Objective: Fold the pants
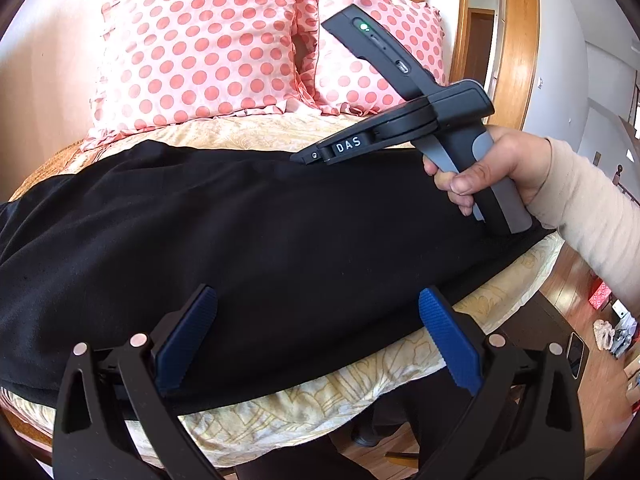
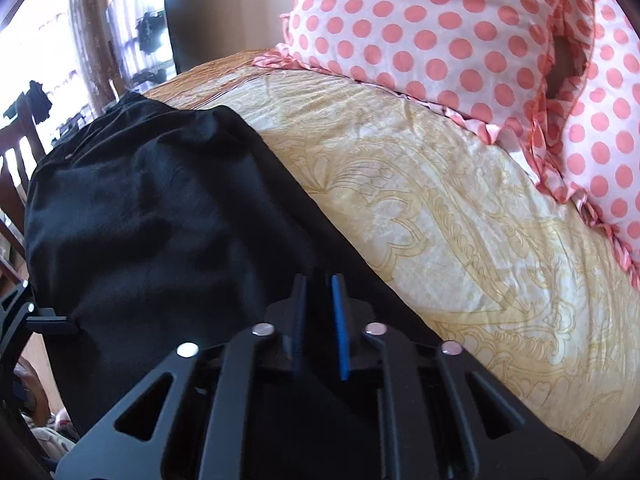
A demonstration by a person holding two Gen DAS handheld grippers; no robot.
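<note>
Black pants (image 1: 260,240) lie spread across the bed, left to right; they also fill the left of the right wrist view (image 2: 152,208). My left gripper (image 1: 318,300) is open, its blue pads (image 1: 188,336) held just above the near edge of the pants, holding nothing. My right gripper (image 2: 320,280) has its jaws nearly together on the far edge of the pants. In the left wrist view its body (image 1: 404,120) rests on the far right part of the pants, and its fingertips are hidden there.
Two pink polka-dot pillows (image 1: 200,48) stand at the head of the bed. A yellow patterned bedspread (image 2: 440,208) covers the bed (image 1: 500,300). A wooden floor with clutter (image 1: 600,328) lies to the right. A wooden chair (image 2: 16,168) stands at the left.
</note>
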